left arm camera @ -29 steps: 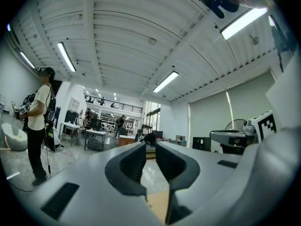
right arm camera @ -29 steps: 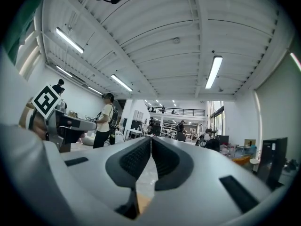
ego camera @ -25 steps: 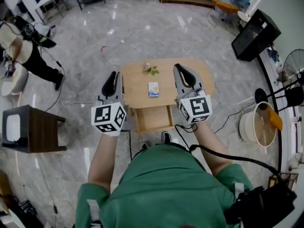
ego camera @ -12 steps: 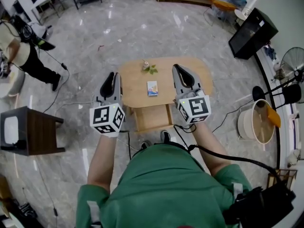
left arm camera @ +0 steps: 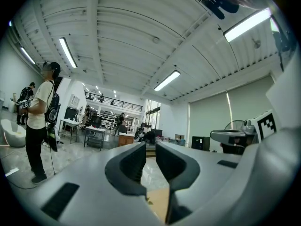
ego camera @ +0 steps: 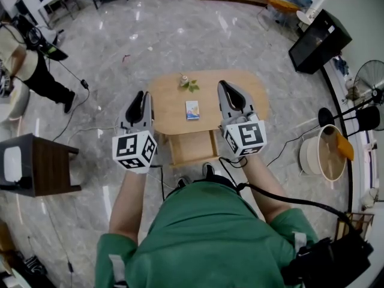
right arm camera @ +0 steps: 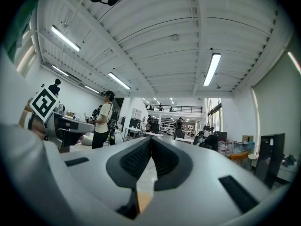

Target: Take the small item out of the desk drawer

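You hold the left gripper (ego camera: 141, 96) with jaws a narrow slit apart, gripping nothing, and the right gripper (ego camera: 227, 87) closed tip to tip, also empty. Below and between them the drawer (ego camera: 193, 149) stands pulled out toward you. Farther on, the small item (ego camera: 192, 110) lies flat on the desk (ego camera: 255, 98) top, with a plant sprig (ego camera: 189, 85) beyond.

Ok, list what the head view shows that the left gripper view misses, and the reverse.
Only the head view: the desk's open drawer, and the small box and plant on the desk top. Only the left gripper view: the ceiling lights, and the left gripper's jaws slightly apart with nothing between them. Both: the left gripper, the right gripper with its marker cube, and a patch of the tan desk top.
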